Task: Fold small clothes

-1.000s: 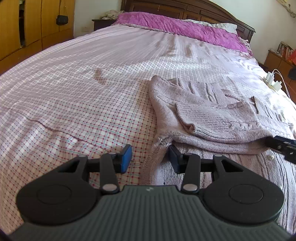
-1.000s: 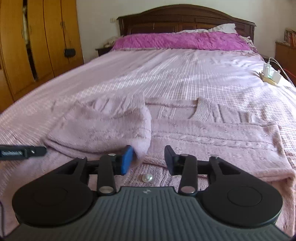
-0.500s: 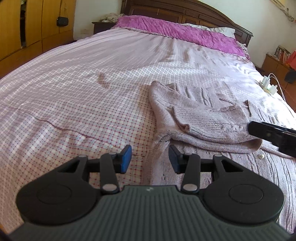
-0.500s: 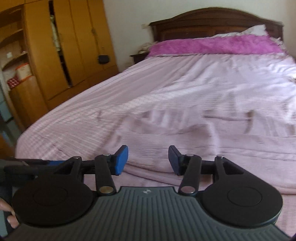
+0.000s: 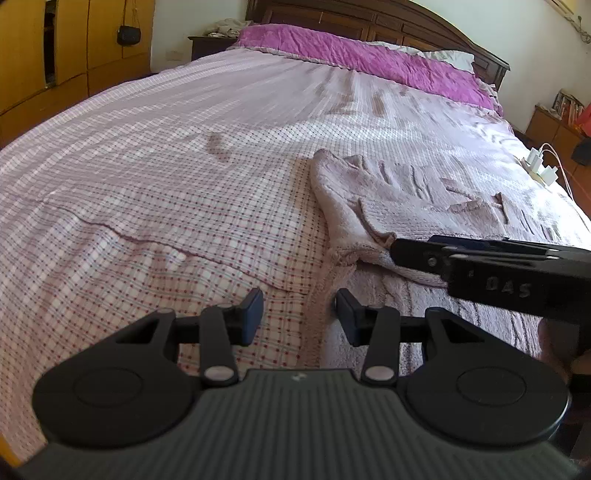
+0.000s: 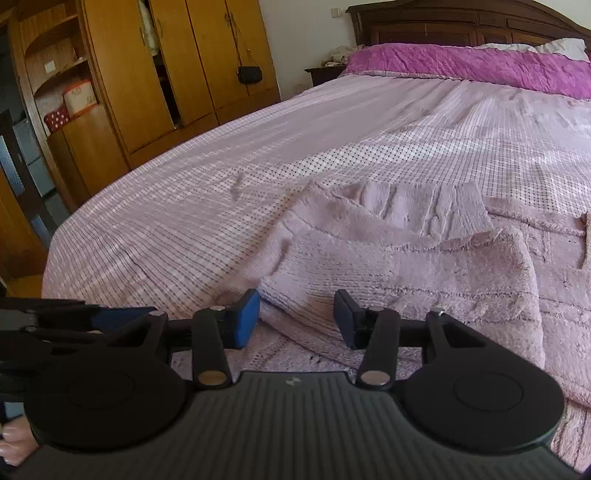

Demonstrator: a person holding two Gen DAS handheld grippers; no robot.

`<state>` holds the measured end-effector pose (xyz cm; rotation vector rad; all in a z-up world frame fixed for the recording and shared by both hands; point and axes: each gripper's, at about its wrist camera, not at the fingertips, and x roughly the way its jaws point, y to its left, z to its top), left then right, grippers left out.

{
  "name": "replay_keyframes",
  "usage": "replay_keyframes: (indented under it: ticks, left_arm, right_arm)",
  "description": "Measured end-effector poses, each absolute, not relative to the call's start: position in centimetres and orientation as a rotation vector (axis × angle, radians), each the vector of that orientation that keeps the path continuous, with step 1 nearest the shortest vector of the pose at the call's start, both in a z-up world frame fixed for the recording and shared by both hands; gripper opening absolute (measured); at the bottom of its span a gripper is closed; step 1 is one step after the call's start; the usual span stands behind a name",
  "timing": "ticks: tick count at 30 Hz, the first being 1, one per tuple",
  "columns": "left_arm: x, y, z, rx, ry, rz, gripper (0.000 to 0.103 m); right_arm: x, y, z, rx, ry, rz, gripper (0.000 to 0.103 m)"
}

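A pale pink knitted cardigan (image 5: 399, 195) lies flat on the bed, its left sleeve folded across the body. It also shows in the right wrist view (image 6: 406, 258). My left gripper (image 5: 298, 314) is open and empty, low over the cardigan's left edge. My right gripper (image 6: 296, 318) is open and empty, just above the folded sleeve's near edge. The right gripper also shows side-on in the left wrist view (image 5: 406, 253), its tip at the sleeve cuff. The left gripper's blue finger shows at the left of the right wrist view (image 6: 122, 314).
The checked pink bedsheet (image 5: 166, 192) covers the bed. A magenta blanket (image 5: 369, 62) and wooden headboard (image 6: 461, 26) are at the far end. White chargers (image 5: 541, 168) lie at the bed's right edge. A wooden wardrobe (image 6: 166, 74) stands left of the bed.
My right gripper has swung left across the cardigan to the folded sleeve. My left gripper has pulled back a little. Both stay open.
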<state>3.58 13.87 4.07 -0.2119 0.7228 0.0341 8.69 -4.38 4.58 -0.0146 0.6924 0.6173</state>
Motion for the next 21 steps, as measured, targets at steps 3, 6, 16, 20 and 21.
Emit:
replay_keyframes:
  ticks: [3,6,16,20,21]
  left_arm:
    - [3.7,13.7,4.0,-0.209,0.724,0.033,0.046]
    - [3.7,13.5,4.2,-0.205,0.718,0.026,0.046]
    - [4.7,12.3,5.1,-0.18,0.687,0.009,0.046]
    - [5.3,11.5,5.3,-0.169,0.683,-0.002,0.045]
    - [5.4,11.3,5.3,-0.168,0.684,-0.006,0.045]
  right_arm:
    - [9.0,-4.7,4.2,-0.018,0.685,0.598,0.029]
    - [9.5,-5.3,4.1,0.006,0.673,0.577,0.011]
    - [8.9,-11.0,8.0,0.172,0.503,0.456,0.008]
    - [8.4,-14.7,9.6,0.224,0.448,0.388,0.008]
    - [8.3,-15.7,9.9,0.238,0.436,0.367,0.008]
